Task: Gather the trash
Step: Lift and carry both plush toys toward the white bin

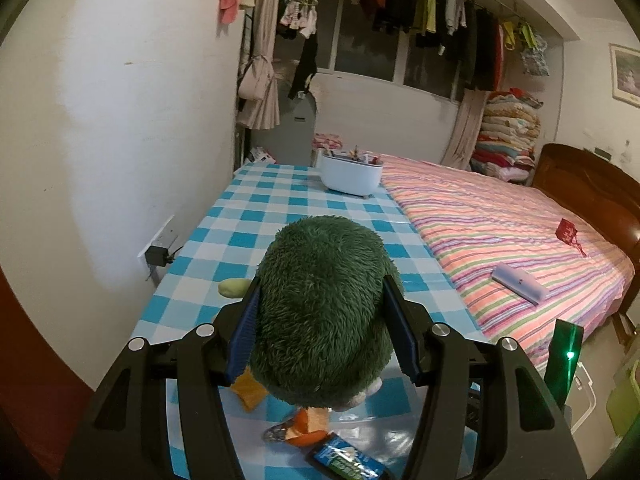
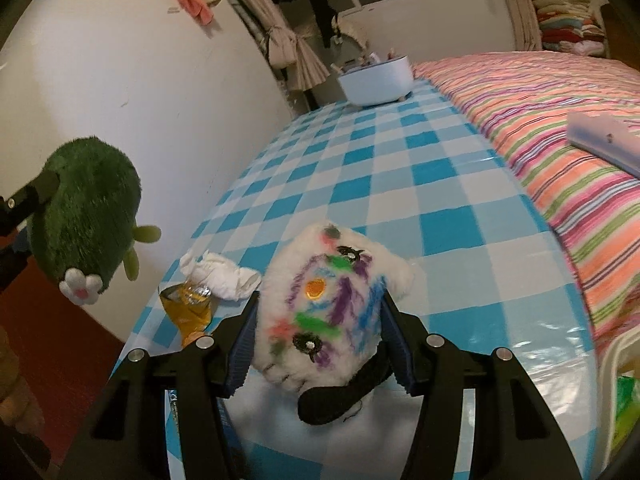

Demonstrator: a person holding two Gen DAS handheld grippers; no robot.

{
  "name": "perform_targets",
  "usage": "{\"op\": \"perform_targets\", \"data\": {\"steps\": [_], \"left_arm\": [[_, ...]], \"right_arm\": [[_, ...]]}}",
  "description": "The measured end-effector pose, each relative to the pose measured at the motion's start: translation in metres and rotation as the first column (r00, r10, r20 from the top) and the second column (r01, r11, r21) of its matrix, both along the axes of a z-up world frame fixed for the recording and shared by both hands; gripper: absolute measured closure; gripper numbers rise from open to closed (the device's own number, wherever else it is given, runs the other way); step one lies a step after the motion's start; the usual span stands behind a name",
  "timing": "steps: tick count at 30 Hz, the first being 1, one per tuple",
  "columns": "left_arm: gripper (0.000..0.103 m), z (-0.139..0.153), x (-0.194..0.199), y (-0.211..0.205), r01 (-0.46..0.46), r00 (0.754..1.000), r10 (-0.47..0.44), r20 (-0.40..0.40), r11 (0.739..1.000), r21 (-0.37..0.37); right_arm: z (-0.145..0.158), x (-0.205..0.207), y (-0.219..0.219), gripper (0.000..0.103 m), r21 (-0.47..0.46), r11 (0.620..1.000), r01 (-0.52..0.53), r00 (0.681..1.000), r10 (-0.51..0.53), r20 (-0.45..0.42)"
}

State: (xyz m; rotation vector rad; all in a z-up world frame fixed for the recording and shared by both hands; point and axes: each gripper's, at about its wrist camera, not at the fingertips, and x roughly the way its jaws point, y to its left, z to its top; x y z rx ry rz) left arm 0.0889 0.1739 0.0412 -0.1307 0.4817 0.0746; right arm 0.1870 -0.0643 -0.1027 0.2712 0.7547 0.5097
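Note:
My left gripper (image 1: 322,282) is shut on a green plush toy (image 1: 320,300), held above the blue-checked table (image 1: 280,200). The right wrist view shows that toy (image 2: 88,216) hanging at the left, clear of the table. My right gripper (image 2: 320,298) is shut on a white plush toy (image 2: 324,312) scribbled with coloured marks, its blue pads pressing both sides. On the table's near-left corner lie a crumpled white tissue (image 2: 220,276) and a yellow-orange wrapper (image 2: 188,308). Under the green toy lie an orange wrapper (image 1: 300,428) and a blue-green packet (image 1: 344,460).
A white tub (image 1: 352,176) with small items stands at the table's far end. A bed with a striped cover (image 1: 520,232) runs along the table's right side, with a pale box (image 1: 520,280) on it. A wall with a plugged socket (image 1: 160,248) borders the left.

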Motion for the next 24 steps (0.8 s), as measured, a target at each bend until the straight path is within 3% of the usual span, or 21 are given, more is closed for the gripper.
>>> {"op": "perform_targets", "data": {"steps": [24], "left_arm": [[0.046,-0.013,0.021,-0.099,0.187,0.982,-0.186,-0.022,0.981,0.050]], "right_arm": [[0.018,-0.023,-0.088,0.049,-0.014,0.989,0.148,0.985,-0.146,0.089]]}}
